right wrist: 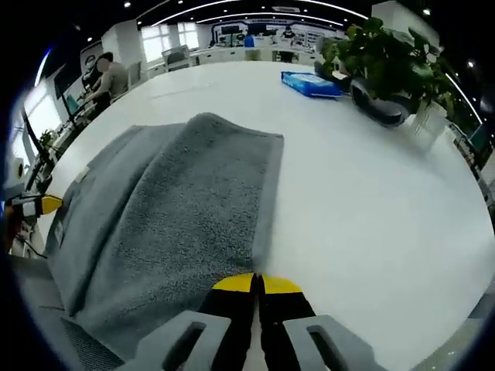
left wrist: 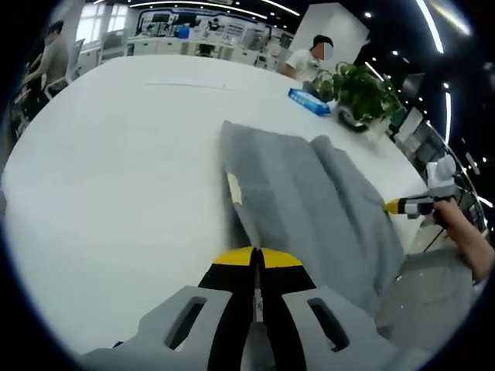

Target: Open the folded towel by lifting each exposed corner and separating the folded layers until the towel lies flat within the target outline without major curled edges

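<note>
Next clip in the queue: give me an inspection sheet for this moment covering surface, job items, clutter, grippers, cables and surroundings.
Surface: white table, no target outline visible.
Job's things: grey towel, folded in layers, with a pale tag at one edge; part of it hangs over the table's near edge.
Clutter: blue packet and potted plant at the far side.
Grippers: left gripper jaws closed at the towel's near edge; right gripper jaws closed at the towel's edge; whether either pinches fabric cannot be told.
Cables: nothing seen.
Surroundings: open office with desks, ceiling light strips, seated people in the background.
</note>
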Demonstrator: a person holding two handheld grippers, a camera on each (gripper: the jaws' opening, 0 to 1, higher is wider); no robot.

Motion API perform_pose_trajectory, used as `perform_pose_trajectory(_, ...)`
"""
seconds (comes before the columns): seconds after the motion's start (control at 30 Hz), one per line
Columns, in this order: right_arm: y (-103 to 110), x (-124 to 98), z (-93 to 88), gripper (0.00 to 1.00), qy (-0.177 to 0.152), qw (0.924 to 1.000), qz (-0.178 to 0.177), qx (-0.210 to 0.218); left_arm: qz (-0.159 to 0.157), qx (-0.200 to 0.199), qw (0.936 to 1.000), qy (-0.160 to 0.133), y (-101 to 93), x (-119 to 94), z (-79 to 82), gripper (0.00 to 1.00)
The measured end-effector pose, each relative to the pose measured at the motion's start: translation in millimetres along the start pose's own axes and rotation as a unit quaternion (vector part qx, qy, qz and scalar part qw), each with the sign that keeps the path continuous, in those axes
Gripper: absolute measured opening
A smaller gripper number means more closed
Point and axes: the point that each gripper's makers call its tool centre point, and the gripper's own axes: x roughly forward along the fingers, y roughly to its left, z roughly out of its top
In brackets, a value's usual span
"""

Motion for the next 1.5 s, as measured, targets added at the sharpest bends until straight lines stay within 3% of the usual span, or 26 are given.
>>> perform_pose_trajectory(0.27, -3, 1, 0.5, 0.0, 0.002, 0.9999, -0.009, -0.013, 0.025, 0.023, 0.9994, 0.005, 13.6, -7, 5.1, 0.01)
perform_pose_trajectory(0.3, -2, 1, 0.6, 0.0, 0.003, 0.9999, -0.009, -0.013, 0.037, 0.058, 0.9975, 0.013, 18.9, -9, 5.2, 0.01)
perform_pose_trajectory(0.37, -2, 1, 0.8, 0.0, 0.002, 0.9999, -0.009, -0.014, 0.046, 0.092, 0.9944, 0.024, 24.8, -10, 3.8, 0.01)
perform_pose_trajectory(0.6, -1, 1, 2.0, 0.0, 0.001, 0.9998, -0.008, -0.017, 0.061, 0.053, 0.9964, 0.026, 60.5, -16, -1.3, 0.01)
perform_pose_trajectory(1.17, -1, 2, 2.9, 0.0, -0.001, 0.9999, -0.004, -0.011, 0.125, 0.079, 0.9875, 0.053, 127.3, -37, -13.2, 0.01)
perform_pose_trajectory(1.33, -2, 3, 3.4, 0.0, -0.002, 0.9999, -0.004, -0.013, 0.141, 0.083, 0.9847, 0.061, 141.2, -46, -24.1, 0.01)
perform_pose_trajectory(1.5, -5, 3, 4.1, 0.0, -0.005, 0.9999, -0.008, -0.011, 0.148, 0.065, 0.9856, 0.049, 153.1, -52, -25.2, 0.01)
